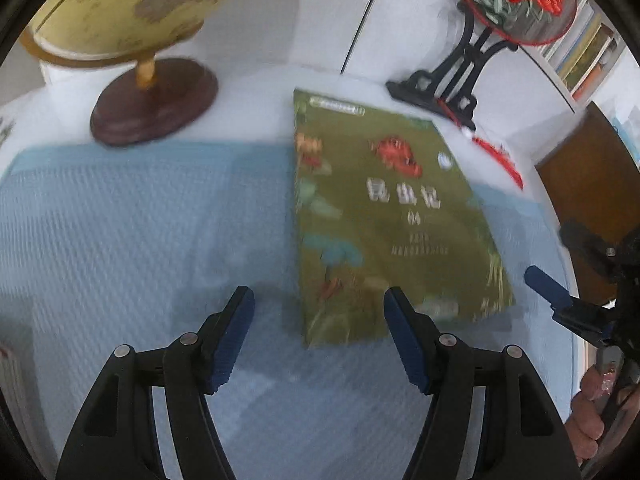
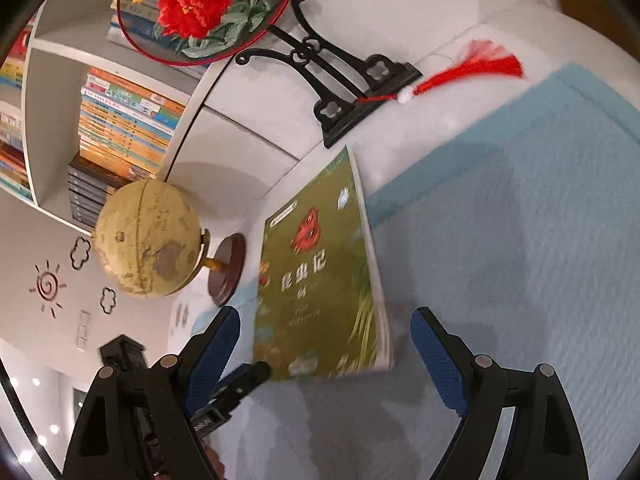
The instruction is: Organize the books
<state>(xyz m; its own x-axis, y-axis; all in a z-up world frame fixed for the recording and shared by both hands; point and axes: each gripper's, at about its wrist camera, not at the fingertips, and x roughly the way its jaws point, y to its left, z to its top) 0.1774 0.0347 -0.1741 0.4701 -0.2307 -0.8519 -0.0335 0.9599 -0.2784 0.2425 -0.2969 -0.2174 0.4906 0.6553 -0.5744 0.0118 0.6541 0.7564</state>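
A green book (image 1: 384,216) with a red insect on its cover lies flat, face up, on a light blue mat (image 1: 120,240). My left gripper (image 1: 319,294) hovers open over the book's near left corner; its right finger (image 1: 404,340) overlaps the near edge in the picture and nothing is pinched. In the right wrist view the same book (image 2: 320,280) lies ahead between the wide-open fingers of my right gripper (image 2: 325,312), which grips nothing. The right gripper's blue finger (image 1: 548,288) shows at the book's right side. A left finger (image 2: 244,380) pokes in near the book's lower left corner.
A yellow globe (image 2: 148,240) on a dark wooden base (image 1: 156,100) stands left of the book. A round embroidered fan (image 2: 208,4) on a black stand (image 2: 352,92), with a red tassel (image 2: 472,68), stands behind it. Shelves hold rows of books (image 2: 124,120). A hand (image 1: 588,420) holds the right gripper.
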